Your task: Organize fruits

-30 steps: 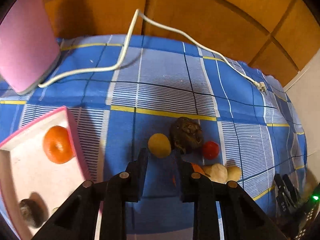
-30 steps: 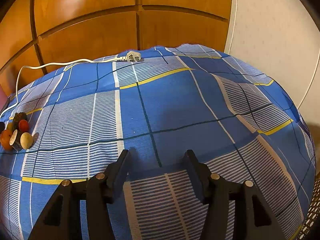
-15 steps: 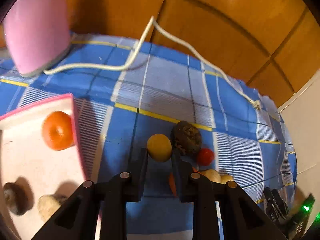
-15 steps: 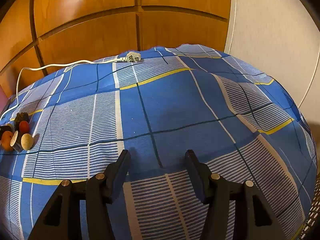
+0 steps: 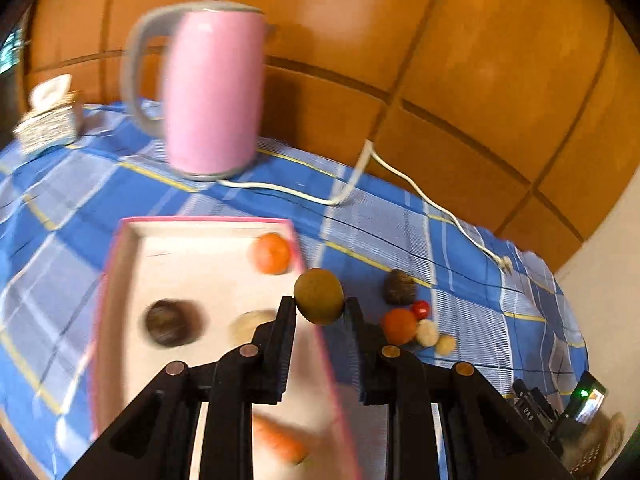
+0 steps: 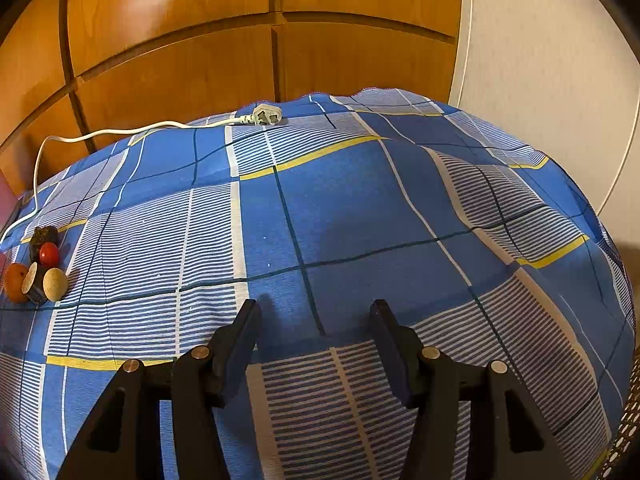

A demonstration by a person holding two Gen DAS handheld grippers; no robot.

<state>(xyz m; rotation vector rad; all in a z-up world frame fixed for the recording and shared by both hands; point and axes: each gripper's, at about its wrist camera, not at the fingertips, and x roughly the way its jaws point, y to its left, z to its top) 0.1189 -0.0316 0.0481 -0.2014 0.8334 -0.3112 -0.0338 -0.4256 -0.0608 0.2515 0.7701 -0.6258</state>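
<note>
My left gripper point(image 5: 319, 308) is shut on a yellow-green round fruit point(image 5: 319, 295) and holds it above the right rim of a pink-edged white tray point(image 5: 120, 248). The tray holds an orange point(image 5: 272, 253), a dark round fruit point(image 5: 167, 322), a pale fruit point(image 5: 250, 322) and a blurred orange piece point(image 5: 280, 442). To the right on the cloth lie a dark brown fruit point(image 5: 399, 287), a small red fruit point(image 5: 421, 309), an orange fruit point(image 5: 398, 325) and two pale ones point(image 5: 426, 332). My right gripper point(image 6: 316, 314) is open and empty over bare cloth; the same pile point(image 6: 36, 268) shows far left.
A pink kettle point(image 5: 212, 92) stands behind the tray, its white cable point(image 5: 420, 192) running right to a plug point(image 6: 266, 114). A tissue box point(image 5: 50, 120) sits at the far left. Wooden panels back the blue checked cloth point(image 6: 360, 208). Dark devices point(image 5: 560, 412) lie at the lower right.
My left gripper closed on the yellow-green fruit, lifted it from the pile and swung left toward the tray. The right gripper has not moved.
</note>
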